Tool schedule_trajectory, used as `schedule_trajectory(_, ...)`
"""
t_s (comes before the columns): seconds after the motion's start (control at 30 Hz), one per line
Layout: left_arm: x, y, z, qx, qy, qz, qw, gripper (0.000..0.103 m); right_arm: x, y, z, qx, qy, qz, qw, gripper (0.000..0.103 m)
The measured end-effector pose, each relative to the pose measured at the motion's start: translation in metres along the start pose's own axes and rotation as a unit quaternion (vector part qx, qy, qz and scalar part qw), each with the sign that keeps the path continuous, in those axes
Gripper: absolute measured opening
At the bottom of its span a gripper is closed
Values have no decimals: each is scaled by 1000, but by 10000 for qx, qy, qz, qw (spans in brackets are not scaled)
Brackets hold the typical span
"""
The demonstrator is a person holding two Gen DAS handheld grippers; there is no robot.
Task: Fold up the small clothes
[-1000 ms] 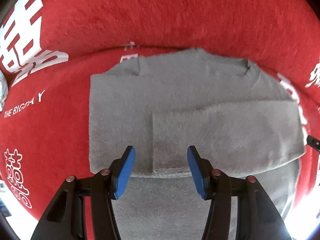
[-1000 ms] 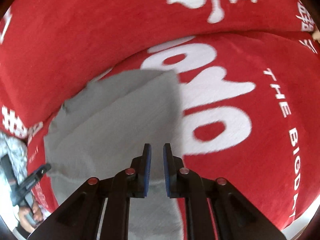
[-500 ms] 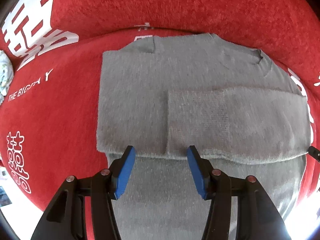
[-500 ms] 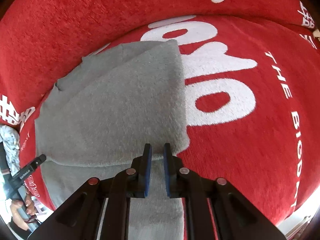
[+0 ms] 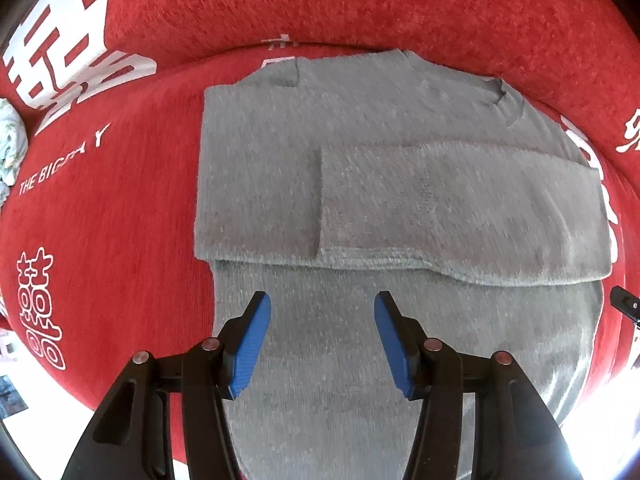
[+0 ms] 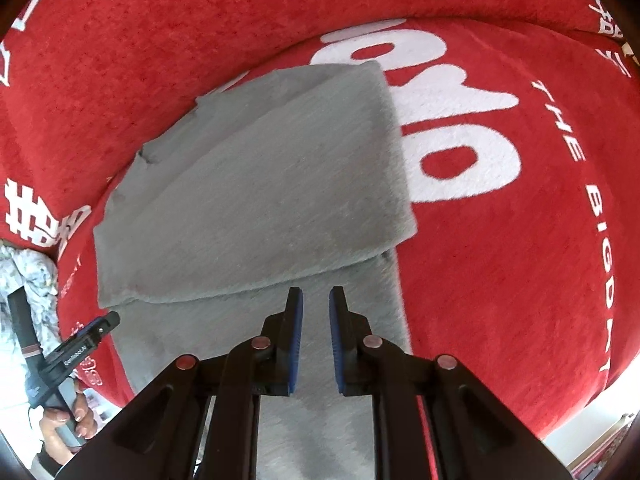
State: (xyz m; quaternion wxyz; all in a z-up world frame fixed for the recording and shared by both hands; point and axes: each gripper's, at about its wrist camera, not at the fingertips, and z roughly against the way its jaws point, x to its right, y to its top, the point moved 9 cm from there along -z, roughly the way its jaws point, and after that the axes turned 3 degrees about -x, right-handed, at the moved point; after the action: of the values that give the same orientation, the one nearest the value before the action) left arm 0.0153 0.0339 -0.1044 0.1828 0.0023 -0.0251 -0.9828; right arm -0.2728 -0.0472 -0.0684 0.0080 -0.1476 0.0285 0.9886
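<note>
A grey knitted sweater (image 5: 360,184) lies flat on a red sofa seat (image 5: 112,208), collar toward the backrest, with both sleeves folded across the chest. Its lower body (image 5: 328,360) runs toward the camera. My left gripper (image 5: 322,332) hangs open above the lower body, nothing between its blue pads. In the right wrist view the same sweater (image 6: 256,208) fills the middle. My right gripper (image 6: 316,320) hovers over the sweater's lower right part; its jaws are opening with a narrow gap and no cloth between them.
The red cover carries white lettering (image 6: 440,120) to the right of the sweater. A pale patterned cloth (image 5: 10,144) lies at the far left. A hand (image 6: 60,428) holding the left gripper's handle shows low left in the right wrist view. The seat's front edge (image 6: 600,400) is near.
Both grippers have drawn back toward the sweater's hem, so the folded sleeves now lie farther ahead. The right gripper's jaws have parted slightly.
</note>
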Motion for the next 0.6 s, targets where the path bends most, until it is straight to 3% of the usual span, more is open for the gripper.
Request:
schedule_trajectory(0.17, 1, -6, 0, -105, 20, -2, 9999, 56, -8, -6, -2, -73, 31, 43, 10000, 37)
schedule_trajectory(0.3, 1, -9, 0, -124, -13, 32, 9999, 56, -14, -9, -2, -104, 38, 64, 9999, 42)
schedule_trajectory(0.33, 1, -9, 0, -106, -9, 32, 9999, 65, -15, -10, -2, -108, 46, 66, 9999, 42)
schedule_trajectory(0.37, -1, -7, -1, -91, -2, 33, 10000, 90, -16, -10, -3, -117, 56, 73, 9999, 42)
schedule_trajectory(0.4, -2, -7, 1, -29, 23, 39, 10000, 99, -18, -10, -3, -121, 66, 82, 9999, 43)
schedule_trajectory(0.6, 1, -7, 8, 100, 151, -98, 9998, 102, -28, -11, -9, -167, 164, 113, 9997, 53)
